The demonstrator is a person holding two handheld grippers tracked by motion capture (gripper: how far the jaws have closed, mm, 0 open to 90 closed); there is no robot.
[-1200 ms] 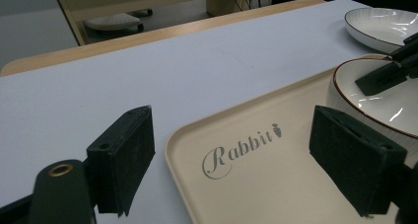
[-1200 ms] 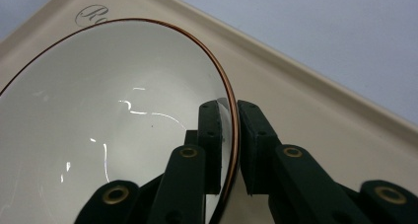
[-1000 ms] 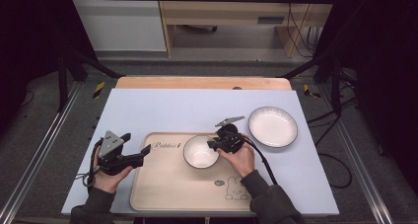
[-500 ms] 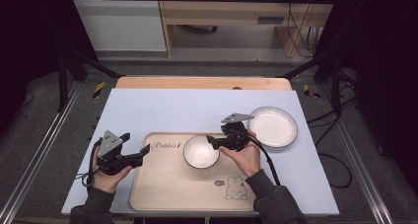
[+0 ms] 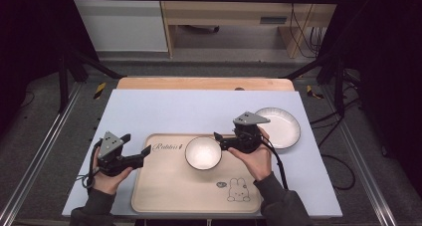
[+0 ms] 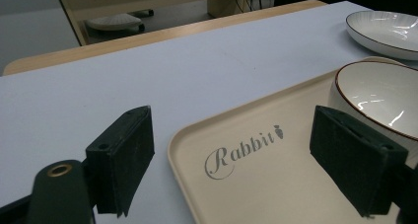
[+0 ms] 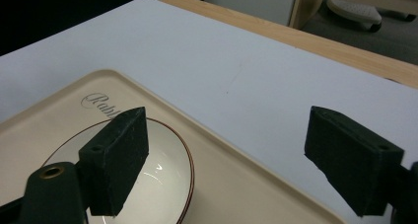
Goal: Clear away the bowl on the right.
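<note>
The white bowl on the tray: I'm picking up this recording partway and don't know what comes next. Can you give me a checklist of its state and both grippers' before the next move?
1. White bowl with a brown rim sits upright on the beige plastic tray: ok.
2. Right hand-held gripper is open, nothing between its jaws: ok.
3. Right hand-held gripper is clear of the bowl: cannot tell; one jaw overlaps the rim in the right gripper view, contact unclear.
4. Left hand-held gripper is open and empty, at the tray's left edge: ok.
5. White shallow plate lies on the pale table cover beside the tray, touching neither: ok.
6. Bowl looks empty: ok.
</note>
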